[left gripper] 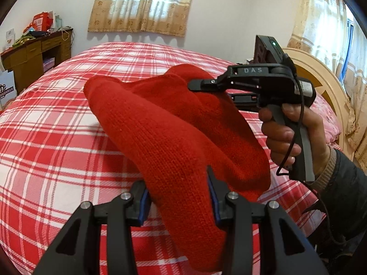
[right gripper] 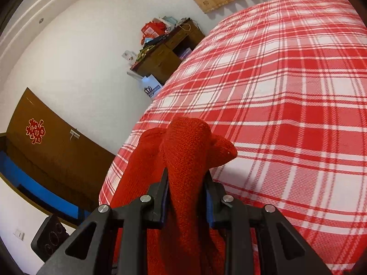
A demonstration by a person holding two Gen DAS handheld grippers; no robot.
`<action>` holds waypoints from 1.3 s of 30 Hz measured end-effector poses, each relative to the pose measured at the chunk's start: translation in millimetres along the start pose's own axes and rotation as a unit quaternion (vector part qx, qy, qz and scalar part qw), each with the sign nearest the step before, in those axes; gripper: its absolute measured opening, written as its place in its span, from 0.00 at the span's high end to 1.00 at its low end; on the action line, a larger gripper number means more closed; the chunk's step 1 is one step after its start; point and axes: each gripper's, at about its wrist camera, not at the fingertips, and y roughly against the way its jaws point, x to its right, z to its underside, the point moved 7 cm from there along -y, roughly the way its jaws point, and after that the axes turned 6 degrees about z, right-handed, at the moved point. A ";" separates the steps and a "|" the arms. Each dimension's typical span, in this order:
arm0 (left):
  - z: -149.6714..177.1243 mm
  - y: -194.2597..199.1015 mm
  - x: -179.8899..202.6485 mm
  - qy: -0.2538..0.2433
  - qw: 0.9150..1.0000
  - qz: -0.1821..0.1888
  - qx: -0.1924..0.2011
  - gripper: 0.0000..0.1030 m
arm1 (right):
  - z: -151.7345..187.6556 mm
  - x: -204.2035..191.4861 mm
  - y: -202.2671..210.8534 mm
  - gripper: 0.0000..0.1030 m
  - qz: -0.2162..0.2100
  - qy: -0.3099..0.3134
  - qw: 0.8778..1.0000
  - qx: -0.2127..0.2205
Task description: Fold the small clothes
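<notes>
A red knitted garment hangs in the air above the red-and-white plaid bed. My left gripper is shut on its near end, the knit bunched between the blue-padded fingers. My right gripper shows in the left wrist view, held by a hand, pinching the garment's far end. In the right wrist view my right gripper is shut on the red garment, which bulges out past the fingertips and droops below them.
A wooden desk with clutter stands left of the bed. A cream headboard is at the right. Curtains hang on the far wall. A brown door shows in the right wrist view.
</notes>
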 end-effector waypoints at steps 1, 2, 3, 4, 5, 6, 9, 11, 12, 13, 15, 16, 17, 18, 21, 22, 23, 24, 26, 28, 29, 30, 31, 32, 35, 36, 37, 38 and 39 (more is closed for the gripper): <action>2.1 -0.8 -3.0 0.004 1.000 -0.002 -0.002 0.59 | 0.8 -1.1 -3.8 0.74 0.001 0.001 1.000 -0.003; 3.0 -1.2 -4.9 0.007 1.000 -0.003 -0.003 0.59 | 1.5 -2.4 -7.7 0.74 0.001 0.002 1.000 -0.006; 3.6 -1.5 -6.6 0.009 1.000 -0.003 -0.004 0.59 | 2.2 -3.3 -11.2 0.74 0.002 0.002 1.000 -0.008; 4.4 -1.9 -8.0 0.011 1.000 -0.004 -0.005 0.59 | 2.4 -3.7 -14.0 0.74 0.002 0.002 1.000 -0.010; 5.8 -1.6 -9.1 0.013 1.000 -0.005 -0.006 0.59 | 2.7 -3.6 -16.7 0.74 0.002 0.002 1.000 -0.012; 8.3 -0.8 -10.4 0.013 1.000 -0.006 -0.006 0.59 | 2.1 -3.5 -18.7 0.74 0.003 0.001 1.000 -0.014; 13.2 -2.2 -16.2 0.014 1.000 -0.011 -0.009 0.59 | 3.2 -0.8 -26.1 0.74 0.005 0.000 1.000 -0.023; 18.0 -3.6 -18.3 0.009 1.000 -0.017 -0.011 0.59 | 3.0 0.5 -29.1 0.74 0.007 0.000 1.000 -0.027; 20.7 -4.6 -19.2 0.008 1.000 -0.019 -0.014 0.59 | 3.1 1.1 -30.4 0.74 0.007 -0.001 1.000 -0.028; 23.2 -4.6 -19.8 0.011 1.000 -0.021 -0.015 0.59 | 3.7 1.7 -31.4 0.74 0.008 -0.001 1.000 -0.029; 26.3 -5.2 -21.1 0.016 0.999 -0.022 -0.018 0.59 | 4.5 4.2 -32.8 0.74 0.011 -0.003 1.000 -0.029; 27.2 -5.3 -21.4 0.017 0.999 -0.022 -0.018 0.59 | 4.5 5.4 -33.9 0.74 0.013 -0.005 0.999 -0.029; 27.7 -5.2 -22.2 0.017 0.999 -0.023 -0.018 0.59 | 4.6 7.1 -34.7 0.74 0.014 -0.007 0.999 -0.029; 28.4 -5.2 -22.2 0.016 0.999 -0.024 -0.018 0.58 | 5.3 9.3 -35.1 0.74 0.015 -0.009 0.999 -0.029; 30.7 -6.0 -21.7 0.016 0.999 -0.026 -0.016 0.58 | 6.2 14.7 -39.6 0.74 0.022 -0.011 0.999 -0.034; 32.6 -5.8 -20.4 0.015 0.999 -0.027 -0.017 0.58 | 6.3 16.9 -42.0 0.74 0.028 -0.010 0.999 -0.036; 34.2 -6.4 -21.1 0.017 0.999 -0.028 -0.018 0.57 | 6.3 18.0 -43.1 0.74 0.032 -0.010 0.999 -0.037; 34.6 -7.7 -22.2 0.018 0.999 -0.029 -0.019 0.56 | 6.5 19.7 -44.9 0.74 0.034 -0.011 0.999 -0.038; 38.1 -8.7 -22.7 0.025 0.999 -0.029 -0.021 0.55 | 8.4 24.5 -48.4 0.73 0.039 -0.016 0.998 -0.041; 40.1 -7.6 -21.9 0.028 0.999 -0.031 -0.021 0.54 | 11.0 30.7 -51.8 0.72 0.051 -0.018 0.998 -0.043; 40.6 -7.2 -21.7 0.027 0.999 -0.032 -0.020 0.52 | 12.1 32.8 -52.8 0.71 0.054 -0.019 0.997 -0.044; 41.7 -7.1 -21.5 0.026 0.999 -0.035 -0.020 0.49 | 12.8 34.8 -53.1 0.70 0.057 -0.020 0.997 -0.043; 42.5 -7.0 -20.8 0.023 0.999 -0.041 -0.020 0.46 | 13.0 36.3 -52.7 0.70 0.061 -0.020 0.997 -0.042; 44.2 -6.0 -19.1 0.017 0.998 -0.050 -0.022 0.45 | 13.4 37.2 -52.1 0.70 0.066 -0.018 0.997 -0.043; 44.6 -3.4 -13.4 0.002 0.998 -0.063 -0.021 0.44 | 14.5 37.5 -49.7 0.70 0.072 -0.013 0.997 -0.040; 44.3 -2.8 -12.1 -0.004 0.997 -0.068 -0.022 0.44 | 14.8 38.4 -49.1 0.69 0.075 -0.012 0.996 -0.038; 43.9 -1.8 -11.7 -0.007 0.997 -0.072 -0.024 0.44 | 15.2 39.9 -48.0 0.67 0.077 -0.013 0.996 -0.037; 43.5 1.1 -11.0 -0.006 0.997 -0.074 -0.023 0.44 | 14.4 41.3 -44.4 0.65 0.083 -0.014 0.996 -0.031; 43.0 3.4 -10.5 -0.006 0.997 -0.074 -0.023 0.44 | 12.5 41.2 -37.9 0.65 0.091 -0.011 0.996 -0.019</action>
